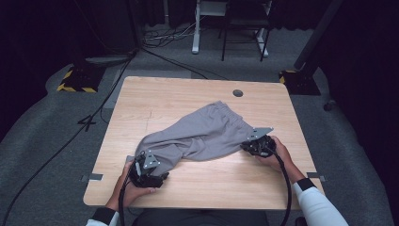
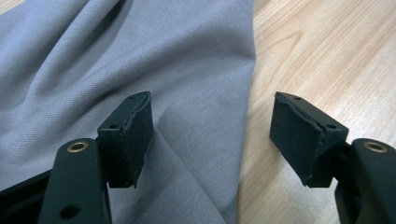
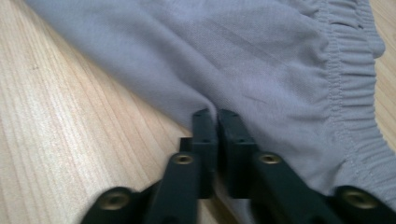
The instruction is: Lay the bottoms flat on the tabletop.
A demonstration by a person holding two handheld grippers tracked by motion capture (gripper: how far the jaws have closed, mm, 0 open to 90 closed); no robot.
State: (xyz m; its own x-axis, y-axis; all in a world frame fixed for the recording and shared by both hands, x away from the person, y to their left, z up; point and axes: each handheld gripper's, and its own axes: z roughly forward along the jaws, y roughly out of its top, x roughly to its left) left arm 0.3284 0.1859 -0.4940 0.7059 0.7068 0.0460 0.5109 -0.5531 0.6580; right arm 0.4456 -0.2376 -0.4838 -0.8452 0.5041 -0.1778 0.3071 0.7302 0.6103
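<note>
The grey trousers [image 1: 200,136] lie across the middle of the table [image 1: 141,99]; the right gripper [image 3: 217,116], at four o'clock, has its fingers clamped on the side edge near the waistband; the left gripper [image 2: 212,140], at seven o'clock, has fingers apart astride the leg edge; closing too shallow, it could likely miss the fabric.

No text, label, brand, number or sign can be read anywhere here: the grey trousers [image 1: 202,134] carry no legible print or tag, the bench [image 1: 155,101] is plain wood grain, and the black gripper parts bear no markings.
</note>
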